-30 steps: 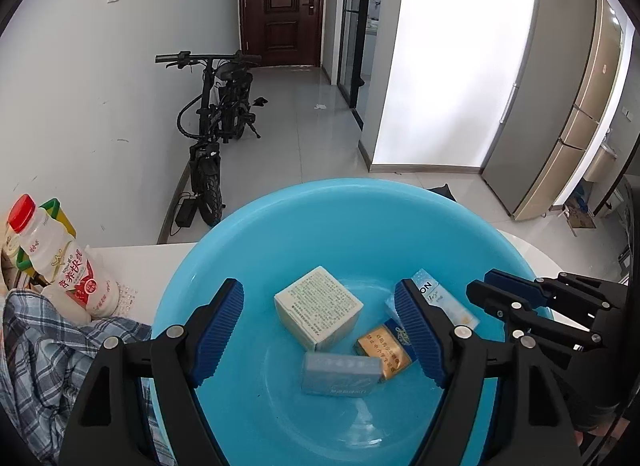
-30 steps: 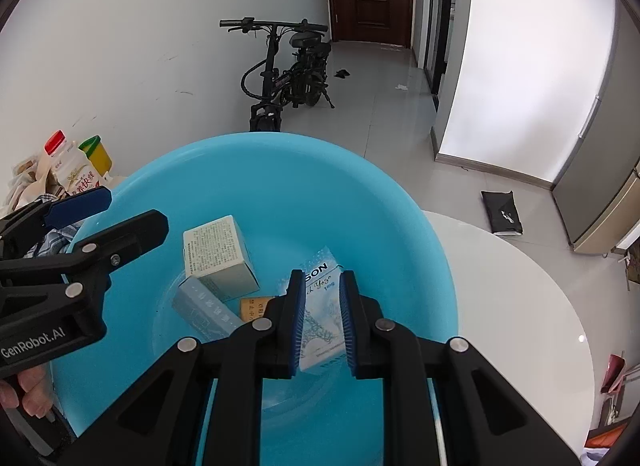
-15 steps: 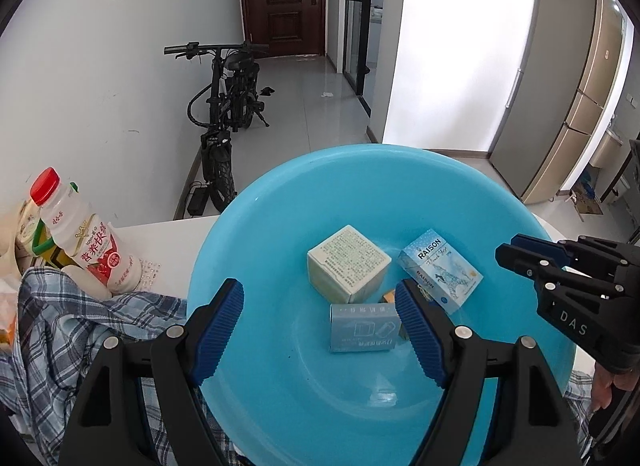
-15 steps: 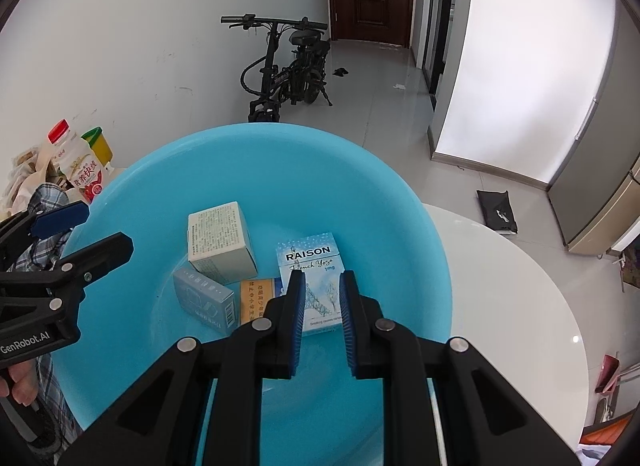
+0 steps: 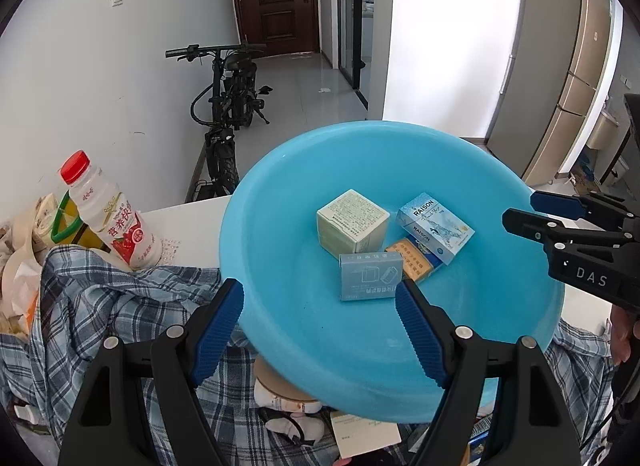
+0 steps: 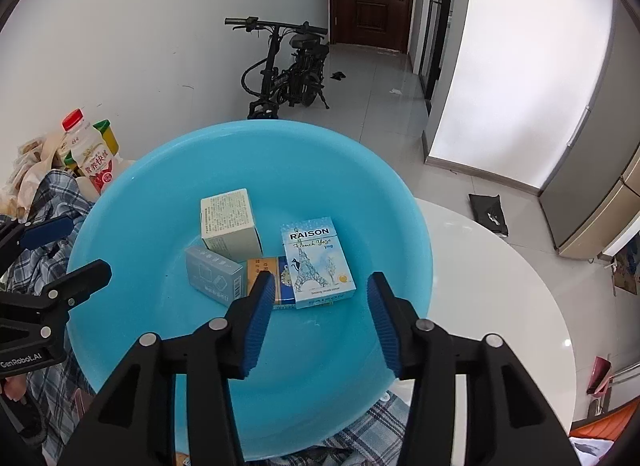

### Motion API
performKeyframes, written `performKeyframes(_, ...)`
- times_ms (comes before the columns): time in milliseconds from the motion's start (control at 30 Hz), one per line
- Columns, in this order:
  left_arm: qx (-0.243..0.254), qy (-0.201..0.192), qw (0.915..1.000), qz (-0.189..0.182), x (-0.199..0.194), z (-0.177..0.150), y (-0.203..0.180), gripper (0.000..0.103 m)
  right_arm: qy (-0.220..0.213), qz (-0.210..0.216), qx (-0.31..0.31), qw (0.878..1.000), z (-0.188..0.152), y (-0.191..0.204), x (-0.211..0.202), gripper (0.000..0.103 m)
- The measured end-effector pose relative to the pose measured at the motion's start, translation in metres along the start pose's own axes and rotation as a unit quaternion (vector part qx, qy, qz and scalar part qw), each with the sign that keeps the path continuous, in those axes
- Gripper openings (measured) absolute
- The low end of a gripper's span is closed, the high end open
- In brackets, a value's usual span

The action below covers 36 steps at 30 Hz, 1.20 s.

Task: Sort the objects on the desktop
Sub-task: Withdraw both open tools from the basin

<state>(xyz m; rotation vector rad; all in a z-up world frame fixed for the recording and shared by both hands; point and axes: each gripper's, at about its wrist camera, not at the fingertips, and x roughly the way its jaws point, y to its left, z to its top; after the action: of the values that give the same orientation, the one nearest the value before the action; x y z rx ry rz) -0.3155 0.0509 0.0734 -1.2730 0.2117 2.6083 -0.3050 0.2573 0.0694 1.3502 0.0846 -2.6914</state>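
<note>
I'm seeing my R claw [image 6: 318,318] just been opening, nothing between jaws, RAISON pack [image 6: 317,262] lying in basin [image 6: 160,169]. L claw [image 5: 320,332] hanging wide open, empty.

A round blue plastic basin [image 6: 372,201] fills the centre of the frame, resting partly on a crumpled checked cloth [image 5: 100,298] at lower left and a white round table [image 6: 500,306] at right. In the basin, a pale cube-shaped carton [image 6: 229,223] lies upper left, a light blue RAISON pack [image 6: 318,262] right, a grey-blue flat box [image 6: 214,276] lower left, an orange pack [image 6: 268,266] between them. A red-capped milk bottle [image 5: 108,211] stands far left; a black bicycle [image 6: 288,65] leans behind.
</note>
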Motion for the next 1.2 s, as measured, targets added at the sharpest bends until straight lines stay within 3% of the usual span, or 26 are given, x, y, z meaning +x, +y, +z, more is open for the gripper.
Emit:
performKeyframes(167,-0.003,-0.006,1.0000,-0.001,-0.016,-0.017,0.002,0.081,-0.009,-0.004,-0.013,1.000,-0.008,0.007,-0.017,0.048)
performKeyframes(467,0.000,-0.007,0.9999,-0.011,-0.032,-0.051,-0.001,0.081,-0.010,-0.012,-0.036,0.999,-0.027,0.019,-0.029,0.062)
performKeyframes(633,0.016,-0.013,0.9998,-0.001,-0.045,-0.064,0.000,0.081,-0.014,-0.010,-0.046,0.999,-0.037,0.022,-0.036,0.063)
performKeyframes(867,0.027,-0.025,0.9993,0.000,-0.068,-0.085,0.006,0.081,-0.032,0.013,-0.033,0.999,-0.050,0.019,-0.055,0.069)
performKeyframes(1033,0.032,-0.006,0.9993,-0.018,-0.070,-0.108,0.011,0.086,-0.039,0.059,-0.027,0.997,-0.061,0.020,-0.079,0.072)
performKeyframes(1200,0.023,0.000,0.9996,-0.015,-0.067,-0.133,0.019,0.086,-0.057,0.062,-0.051,0.995,-0.077,0.033,-0.097,0.076)
